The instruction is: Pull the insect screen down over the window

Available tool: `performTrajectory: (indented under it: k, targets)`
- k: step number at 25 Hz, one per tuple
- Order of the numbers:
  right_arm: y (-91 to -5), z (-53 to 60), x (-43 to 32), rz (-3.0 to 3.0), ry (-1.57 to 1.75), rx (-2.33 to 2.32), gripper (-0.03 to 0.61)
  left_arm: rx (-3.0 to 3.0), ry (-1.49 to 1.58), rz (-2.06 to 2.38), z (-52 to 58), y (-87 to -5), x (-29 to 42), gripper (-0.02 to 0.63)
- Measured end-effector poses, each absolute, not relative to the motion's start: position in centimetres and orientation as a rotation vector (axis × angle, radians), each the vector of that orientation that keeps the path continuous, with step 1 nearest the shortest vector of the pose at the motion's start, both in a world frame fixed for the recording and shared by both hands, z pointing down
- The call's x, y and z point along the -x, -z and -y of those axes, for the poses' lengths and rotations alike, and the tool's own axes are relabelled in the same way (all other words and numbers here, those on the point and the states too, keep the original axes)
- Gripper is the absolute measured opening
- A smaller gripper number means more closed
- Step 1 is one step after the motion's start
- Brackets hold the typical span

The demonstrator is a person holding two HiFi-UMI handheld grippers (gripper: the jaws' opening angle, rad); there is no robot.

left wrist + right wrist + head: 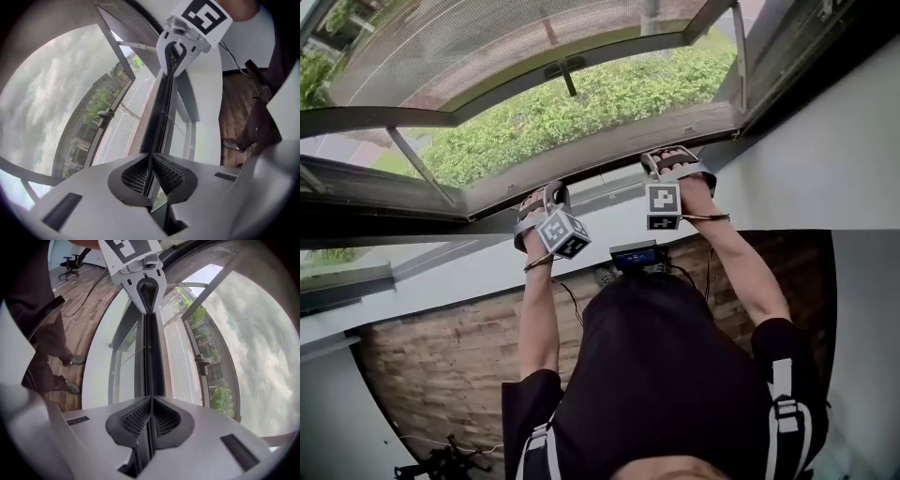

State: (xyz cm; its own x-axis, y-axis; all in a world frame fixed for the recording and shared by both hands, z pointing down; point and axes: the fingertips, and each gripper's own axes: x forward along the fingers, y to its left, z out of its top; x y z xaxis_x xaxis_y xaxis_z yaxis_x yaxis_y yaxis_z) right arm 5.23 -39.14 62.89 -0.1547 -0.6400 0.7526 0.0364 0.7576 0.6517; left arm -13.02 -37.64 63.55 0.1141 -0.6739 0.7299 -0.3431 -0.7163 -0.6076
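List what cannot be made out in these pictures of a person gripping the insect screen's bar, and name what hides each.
Head view: the tips of the left claw and right claw, covered by each gripper's own body.
Head view: the upper part of the mesh, cut off by the top edge.
Left gripper view: the far end of the pull bar, hidden behind the right claw's body.

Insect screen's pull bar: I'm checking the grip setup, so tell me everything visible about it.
The pull bar is a long, thin, dark strip, apparently metal, running straight beside grey mesh. The left gripper and right gripper each pinch its edge, spaced apart along it. Nothing else visibly touches it.
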Motion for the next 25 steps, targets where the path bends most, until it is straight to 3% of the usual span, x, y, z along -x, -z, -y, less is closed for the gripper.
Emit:
performTrajectory:
  k: [6, 15, 25]
  targets:
    - [-61.3, 37.3, -5.6, 1.895, 0.452, -0.639, 0.018, 2.304, 1.473, -1.183, 36.3, -60.4, 11.8, 0.031]
    - [-55.1, 33.1, -5.8, 2.417, 0.168, -0.797, 0.018, 2.799, 0.801, -1.649, 29.4, -54.9, 9.0, 0.031]
    - [-55.4, 27.1, -6.4, 2.655, -0.102, -0.816, 0.018, 2.848, 0.504, -1.826, 21.2, -52.2, 9.5, 0.031]
